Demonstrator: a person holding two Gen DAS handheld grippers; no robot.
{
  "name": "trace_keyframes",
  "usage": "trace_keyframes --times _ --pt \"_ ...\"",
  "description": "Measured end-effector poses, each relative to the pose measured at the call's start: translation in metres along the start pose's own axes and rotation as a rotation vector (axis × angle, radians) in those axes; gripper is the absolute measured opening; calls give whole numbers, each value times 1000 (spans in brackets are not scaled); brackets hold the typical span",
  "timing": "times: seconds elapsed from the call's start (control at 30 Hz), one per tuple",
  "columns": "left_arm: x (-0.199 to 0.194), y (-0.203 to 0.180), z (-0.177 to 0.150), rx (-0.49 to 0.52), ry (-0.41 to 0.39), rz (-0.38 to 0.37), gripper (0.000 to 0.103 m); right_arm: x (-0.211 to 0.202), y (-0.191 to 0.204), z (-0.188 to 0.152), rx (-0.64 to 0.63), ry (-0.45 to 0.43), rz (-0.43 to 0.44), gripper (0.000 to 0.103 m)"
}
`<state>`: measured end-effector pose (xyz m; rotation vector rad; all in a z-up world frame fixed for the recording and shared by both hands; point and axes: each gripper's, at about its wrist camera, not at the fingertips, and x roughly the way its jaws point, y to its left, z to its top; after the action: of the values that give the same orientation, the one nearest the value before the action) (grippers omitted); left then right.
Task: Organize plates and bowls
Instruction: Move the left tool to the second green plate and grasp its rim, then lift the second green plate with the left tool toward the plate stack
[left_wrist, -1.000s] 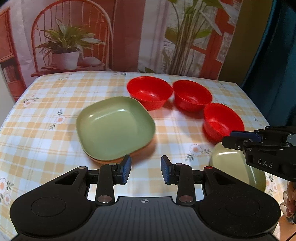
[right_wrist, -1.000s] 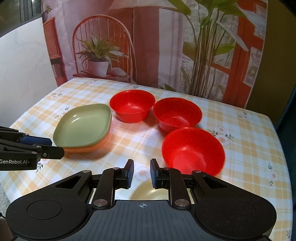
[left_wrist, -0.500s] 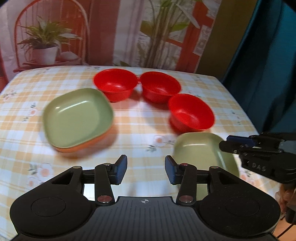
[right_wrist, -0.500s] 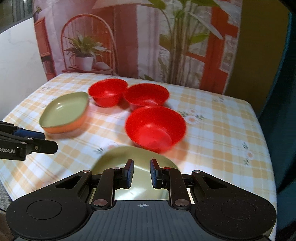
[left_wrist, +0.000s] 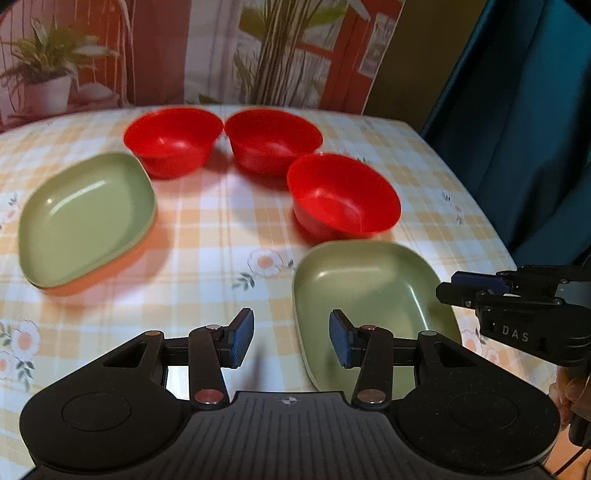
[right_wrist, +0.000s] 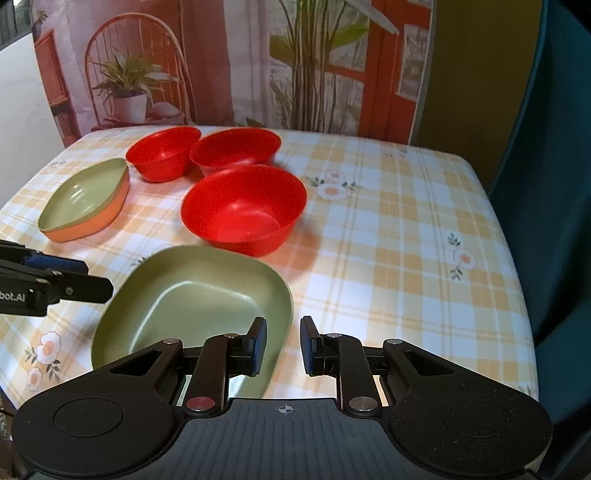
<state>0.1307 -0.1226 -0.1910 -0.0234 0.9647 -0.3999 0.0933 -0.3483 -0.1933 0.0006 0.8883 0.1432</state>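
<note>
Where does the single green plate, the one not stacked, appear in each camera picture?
Left wrist: the single green plate is at lower right, behind the right finger.
Right wrist: the same plate is at lower left, behind the left finger.
Shared landmark: the nearest red bowl sits just beyond it.

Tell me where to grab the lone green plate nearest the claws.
Pinch the green plate by its raised near-right rim, coming in low from the near edge with the right claw. One finger already hangs over that rim, and the wall is thin and upright.
</note>
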Motion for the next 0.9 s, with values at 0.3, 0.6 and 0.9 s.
trace_keyframes --times 0.3,0.6,0.9 --pt "15 -5 -5 30 40 -23 47 11 -2 -6 19 34 16 19" --pt "22 -4 -10 33 79 -51 25 16 6 -5 4 45 35 17" --pt "22 -2 -11 31 79 -46 20 18 10 -3 5 43 36 17"
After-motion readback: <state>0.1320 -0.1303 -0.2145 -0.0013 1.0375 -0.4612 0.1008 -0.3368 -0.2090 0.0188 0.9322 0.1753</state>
